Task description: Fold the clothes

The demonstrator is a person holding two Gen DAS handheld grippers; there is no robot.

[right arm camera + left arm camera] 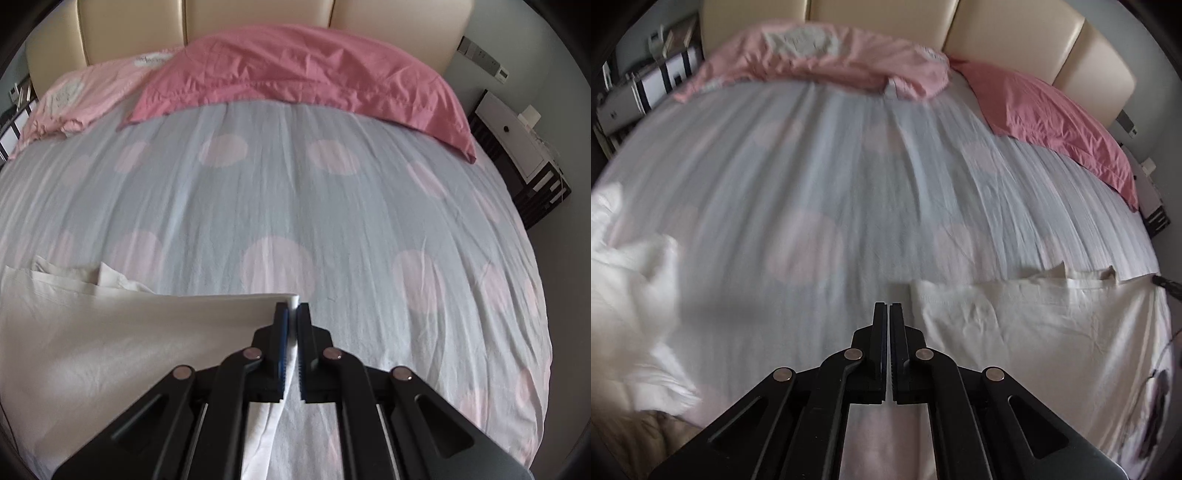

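While the right gripper (293, 312) pinches only a thin corner of the cream garment (110, 332) near the bed's (369, 206) foot edge, the left gripper (888, 310) hangs closed on nothing. Any tug could slip that corner free or drag the cloth unevenly, since its far side lies unheld.

Bed (332, 206) with dotted sheet, cream garment (92, 350), white cloth (631, 295), pink pillows (314, 77)

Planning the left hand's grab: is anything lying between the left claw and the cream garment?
Nothing visible does. The left claw, shut and empty, hovers over bare bedspread; the cream garment lies just to its right, its other end pinched in the right claw.
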